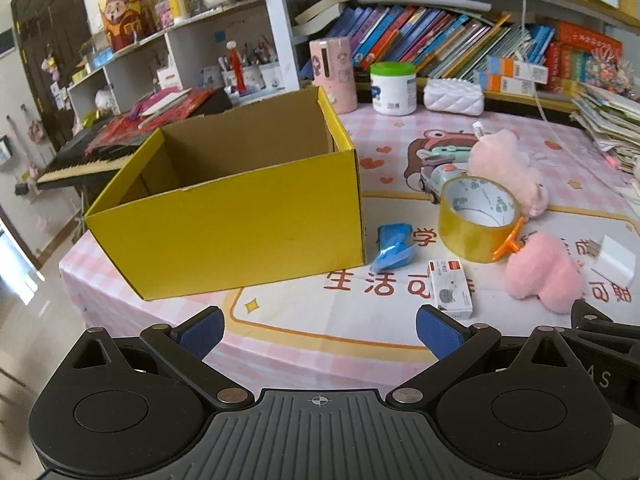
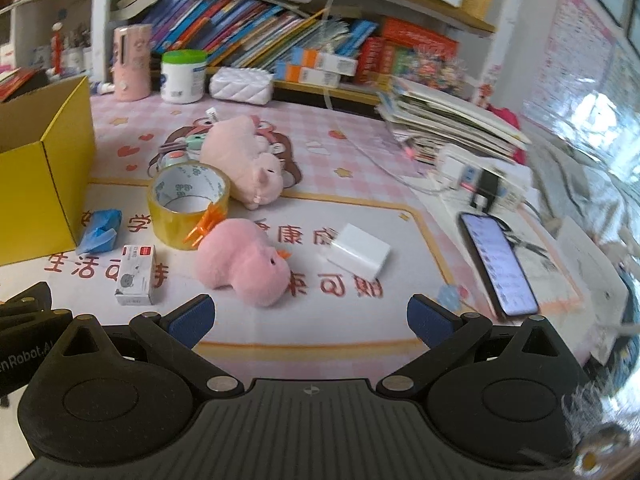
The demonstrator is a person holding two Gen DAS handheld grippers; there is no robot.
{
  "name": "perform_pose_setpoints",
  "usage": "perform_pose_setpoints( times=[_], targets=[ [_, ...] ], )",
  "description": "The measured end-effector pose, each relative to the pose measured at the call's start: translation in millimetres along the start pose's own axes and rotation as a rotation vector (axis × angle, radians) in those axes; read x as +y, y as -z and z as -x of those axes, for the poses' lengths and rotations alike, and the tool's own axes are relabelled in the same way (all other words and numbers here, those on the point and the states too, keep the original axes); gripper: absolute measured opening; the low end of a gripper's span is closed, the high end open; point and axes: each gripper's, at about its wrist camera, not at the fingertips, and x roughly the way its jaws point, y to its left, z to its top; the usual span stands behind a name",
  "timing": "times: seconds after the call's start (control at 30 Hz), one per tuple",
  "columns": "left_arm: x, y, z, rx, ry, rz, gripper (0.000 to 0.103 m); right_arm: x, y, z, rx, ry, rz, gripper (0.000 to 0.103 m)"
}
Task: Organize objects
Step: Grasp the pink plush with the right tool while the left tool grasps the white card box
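An empty yellow cardboard box [image 1: 240, 236] [image 2: 44, 184] stands open on the pink table at the left. To its right lie a blue wrapper [image 1: 392, 246] [image 2: 98, 230], a tape roll [image 1: 478, 220] [image 2: 186, 204] with an orange clip [image 2: 202, 224], a small white box [image 1: 450, 290] [image 2: 134, 276], a pink plush duck [image 1: 542, 276] [image 2: 248, 268], a pink plush pig [image 1: 508, 168] [image 2: 244, 164], a toy car [image 1: 438, 178] and a white charger [image 2: 358, 256] [image 1: 614, 260]. My left gripper [image 1: 320, 330] hangs open near the table's front edge. My right gripper [image 2: 310, 320] is open too, in front of the duck.
A phone [image 2: 500, 264] with a lit screen lies at the right beside a power strip [image 2: 476, 180] and a stack of papers [image 2: 444, 124]. At the back stand a pink tube [image 1: 334, 74], a green-lidded jar [image 1: 392, 88], a white pouch [image 1: 454, 96] and shelves of books [image 1: 440, 36].
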Motion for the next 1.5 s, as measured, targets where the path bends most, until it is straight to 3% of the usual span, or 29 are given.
perform_pose_setpoints(
  times=[0.33, 0.7, 0.83, 1.07, 1.3, 1.4, 1.5],
  targets=[
    [-13.5, -10.0, -16.3, 0.037, -0.028, 0.058, 0.103, -8.0, -28.1, -52.2, 0.002, -0.218, 0.095, 0.099],
    [-14.6, -8.7, -21.1, 0.063, -0.045, 0.134, 0.103, 9.2, -30.2, -97.1, 0.078, -0.405, 0.244, 0.057],
    [-18.4, -9.1, -20.3, 0.059, -0.044, 0.135, 0.103, 3.1, -32.6, -95.6, 0.076, -0.451, 0.248, 0.054],
    [-34.3, -14.2, -21.2, 0.05, 0.025, 0.132, 0.102, -36.4, -50.5, -69.9, -0.048, -0.398, 0.134, 0.054],
    [-57.3, -20.4, -27.5, 0.031, 0.06, 0.116, 0.097, -69.4, -60.4, -66.9, -0.063, -0.372, 0.03, 0.055],
    [-65.7, -22.3, -34.7, 0.045, 0.074, 0.104, 0.086, -72.3, -59.7, -68.6, -0.058, -0.384, 0.038, 0.055],
    [-72.2, -24.2, -43.8, 0.071, 0.084, 0.101, 0.069, -71.8, -58.7, -69.1, -0.06, -0.397, 0.057, 0.055]
  ],
)
